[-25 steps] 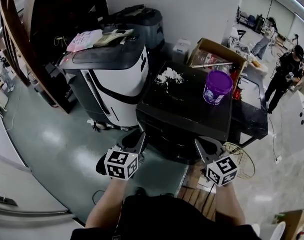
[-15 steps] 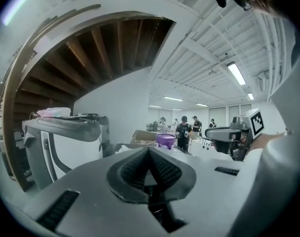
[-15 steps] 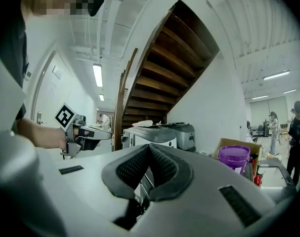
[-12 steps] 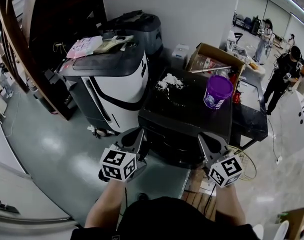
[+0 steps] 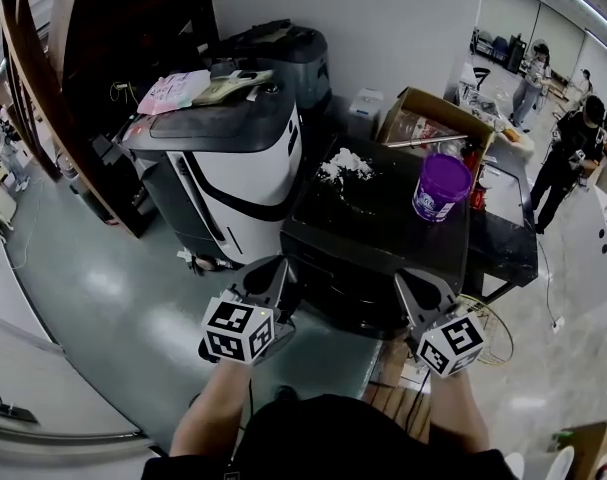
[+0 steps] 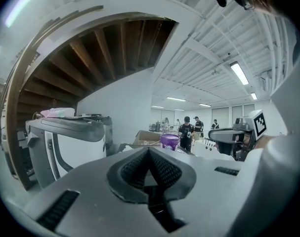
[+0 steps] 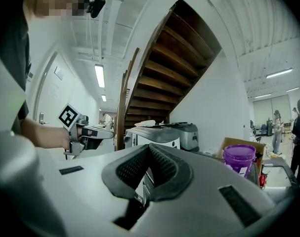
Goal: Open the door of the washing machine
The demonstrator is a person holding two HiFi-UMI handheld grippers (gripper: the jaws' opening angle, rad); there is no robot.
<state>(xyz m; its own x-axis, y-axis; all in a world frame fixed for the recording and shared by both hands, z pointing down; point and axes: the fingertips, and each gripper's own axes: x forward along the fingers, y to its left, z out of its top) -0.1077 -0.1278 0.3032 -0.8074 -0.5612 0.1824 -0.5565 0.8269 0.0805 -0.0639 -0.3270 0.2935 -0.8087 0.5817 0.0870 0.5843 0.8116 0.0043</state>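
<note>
Head view: left gripper (image 5: pixel 273 274), right gripper (image 5: pixel 409 284), both jaws together; perhaps one washing machine (image 5: pixel 383 213).

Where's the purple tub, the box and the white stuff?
purple tub (image 5: pixel 442 180), head view, on its lid.
box (image 5: pixel 436 106), head view, on its brown wall.
white stuff (image 5: pixel 345 164), head view, middle of the pile.

We note: washing machine (image 5: pixel 383 228) black; clump (image 5: pixel 345 163) on it white; tub (image 5: pixel 441 186) purple; box (image 5: pixel 423 108) brown; neighbouring appliance (image 5: pixel 238 168) white, black band, grey top; floor (image 5: pixel 93 288) glossy grey-green; stairs (image 5: pixel 113 18) dark brown; marker cubes (image 5: pixel 238 330) black-and-white squares.
</note>
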